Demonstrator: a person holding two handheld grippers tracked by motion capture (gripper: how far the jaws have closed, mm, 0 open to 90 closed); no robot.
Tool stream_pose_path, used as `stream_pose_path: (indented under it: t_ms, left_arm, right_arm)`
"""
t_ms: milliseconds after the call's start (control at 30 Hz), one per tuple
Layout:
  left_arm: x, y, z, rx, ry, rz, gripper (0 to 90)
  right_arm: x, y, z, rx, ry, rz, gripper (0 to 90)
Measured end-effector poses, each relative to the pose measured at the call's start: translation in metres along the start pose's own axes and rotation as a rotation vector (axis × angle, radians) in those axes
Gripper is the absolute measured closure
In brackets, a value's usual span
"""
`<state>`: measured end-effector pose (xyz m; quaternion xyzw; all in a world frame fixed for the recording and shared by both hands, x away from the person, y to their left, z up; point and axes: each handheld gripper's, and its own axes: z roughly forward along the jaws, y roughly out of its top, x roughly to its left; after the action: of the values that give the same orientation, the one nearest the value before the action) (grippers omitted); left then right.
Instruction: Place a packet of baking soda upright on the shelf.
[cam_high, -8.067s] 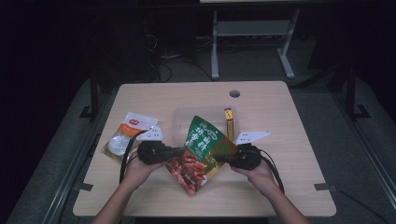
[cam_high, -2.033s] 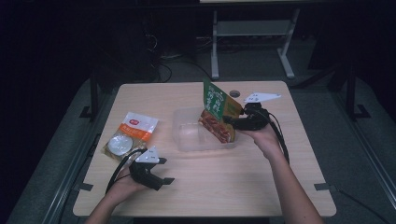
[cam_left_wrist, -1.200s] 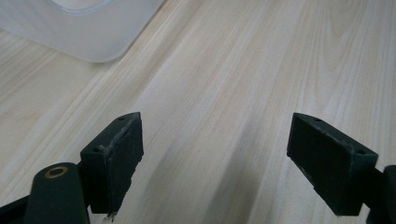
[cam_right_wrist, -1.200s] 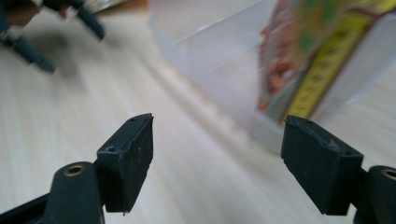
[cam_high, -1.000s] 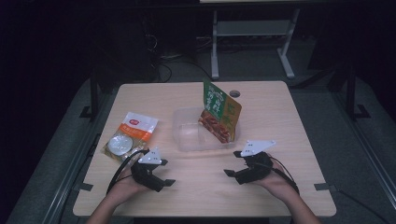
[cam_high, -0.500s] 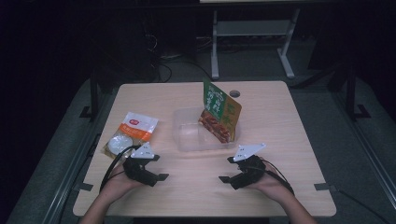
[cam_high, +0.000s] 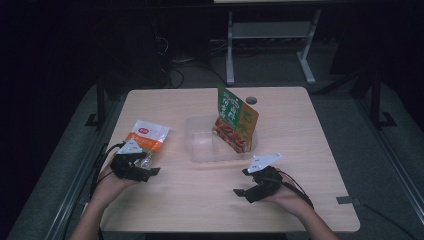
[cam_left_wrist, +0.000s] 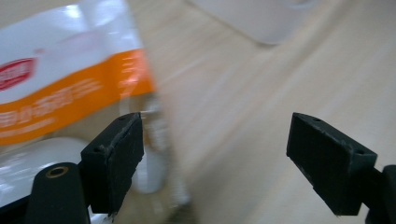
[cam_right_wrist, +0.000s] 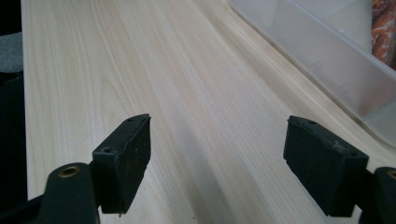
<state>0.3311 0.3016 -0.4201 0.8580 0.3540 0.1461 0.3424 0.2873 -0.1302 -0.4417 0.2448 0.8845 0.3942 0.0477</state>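
Change: my right tool (cam_high: 248, 188) has come back from the far side to the near edge of the desk (cam_high: 310, 150), leaving the green bag (cam_high: 236, 119) propped in the tub (cam_high: 200, 147); my left tool (cam_high: 145, 172) has shifted up toward the orange pouch (cam_high: 145, 137).
Meaning: I judge the bag placed, and the pouch next to go in.
Left tool: jaws wide, empty, low over the desk near its left edge, one jaw just beside the pouch's lower end (cam_left_wrist: 56, 102).
Right tool: jaws wide (cam_right_wrist: 217, 168), empty, over bare wood, tub wall (cam_right_wrist: 317, 56) ahead.
Bag: glossy green and red foil, upright, leaning at the tub's right end, mid-desk.
Pouch: flat, shiny film, white with an orange band, clear lower part; lies toward the left edge.
Tub: clear plastic, rectangular, rounded corners, shallow.
Desk: pale wood grain, smooth.
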Motion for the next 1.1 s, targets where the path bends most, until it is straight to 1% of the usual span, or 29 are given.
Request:
stream_pose_path:
  t_ms: [67, 133, 233, 300, 400, 467, 533, 567, 600, 633, 667, 700, 733, 800, 833, 867, 900, 967, 1000, 1067, 1100]
  left_arm:
    - [0.010, -0.001, -0.002, -0.003, 0.024, -0.022, 18.4]
    - [0.018, -0.003, -0.003, -0.020, 0.043, -0.058, 18.3]
    - [0.031, -0.005, -0.005, -0.024, 0.074, -0.085, 18.2]
    - [0.039, -0.006, -0.006, -0.030, 0.093, -0.100, 18.2]
    - [0.053, -0.007, -0.006, -0.029, 0.127, -0.126, 18.2]
    - [0.062, -0.007, -0.006, -0.011, 0.164, -0.125, 18.2]
    - [0.071, -0.006, -0.005, -0.003, 0.189, -0.128, 18.2]
    - [0.075, -0.005, -0.003, -0.010, 0.196, -0.146, 18.2]
    - [0.080, -0.004, -0.001, -0.021, 0.201, -0.154, 18.2]
    - [0.084, -0.004, 0.000, -0.024, 0.197, -0.161, 18.2]
    - [0.088, -0.003, 0.003, -0.010, 0.201, -0.164, 18.1]
    - [0.091, -0.003, 0.005, -0.002, 0.204, -0.164, 18.1]
    - [0.094, -0.002, 0.006, 0.008, 0.202, -0.175, 18.1]
    - [0.100, -0.003, 0.011, 0.013, 0.190, -0.201, 18.1]
    - [0.102, -0.003, 0.012, 0.017, 0.190, -0.203, 18.2]
    - [0.104, -0.005, 0.015, 0.020, 0.182, -0.214, 18.2]
    - [0.107, -0.006, 0.017, 0.033, 0.171, -0.223, 18.3]
    - [0.109, -0.010, 0.023, 0.063, 0.155, -0.238, 18.2]
    - [0.109, -0.011, 0.024, 0.068, 0.147, -0.240, 18.2]
    - [0.110, -0.013, 0.025, 0.067, 0.136, -0.254, 18.6]
    - [0.110, -0.013, 0.025, 0.066, 0.130, -0.254, 19.8]
  right_arm:
    - [0.000, 0.000, 0.000, -0.003, 0.000, -0.003, 22.7]
    - [-0.001, 0.000, 0.000, -0.005, 0.000, 0.002, 22.7]
    - [-0.002, 0.000, 0.001, -0.001, -0.001, 0.004, 22.7]
    - [-0.001, 0.000, 0.001, 0.000, -0.002, 0.002, 22.7]
    - [-0.001, 0.000, 0.001, 0.000, -0.002, 0.002, 22.7]
    - [-0.001, 0.000, 0.001, 0.000, -0.001, 0.002, 22.7]
    - [-0.002, 0.000, 0.001, 0.004, -0.002, 0.007, 22.7]
    - [-0.002, 0.000, 0.001, 0.004, -0.002, 0.009, 22.7]
    - [-0.002, 0.000, 0.001, 0.004, -0.002, 0.009, 22.7]
    - [-0.002, 0.000, 0.001, 0.003, -0.002, 0.011, 22.7]
    - [-0.002, 0.000, 0.001, 0.001, -0.002, 0.007, 22.7]
    - [-0.002, 0.000, 0.001, 0.003, -0.001, 0.015, 22.7]
    - [-0.002, 0.000, 0.001, 0.004, -0.001, 0.015, 22.7]
    - [-0.003, 0.000, 0.002, 0.005, -0.002, 0.014, 22.7]
    - [-0.003, 0.000, 0.002, 0.005, -0.003, 0.014, 22.7]
    - [-0.003, 0.000, 0.002, 0.004, -0.003, 0.009, 22.7]
    - [-0.003, 0.000, 0.002, 0.003, -0.003, 0.011, 22.7]
    - [-0.003, 0.000, 0.002, 0.003, -0.005, 0.011, 22.7]
    - [-0.003, 0.000, 0.001, 0.007, -0.003, 0.018, 22.7]
    - [-0.003, 0.000, 0.001, 0.008, -0.003, 0.016, 22.7]
    - [-0.003, 0.000, 0.001, 0.008, -0.003, 0.016, 22.8]
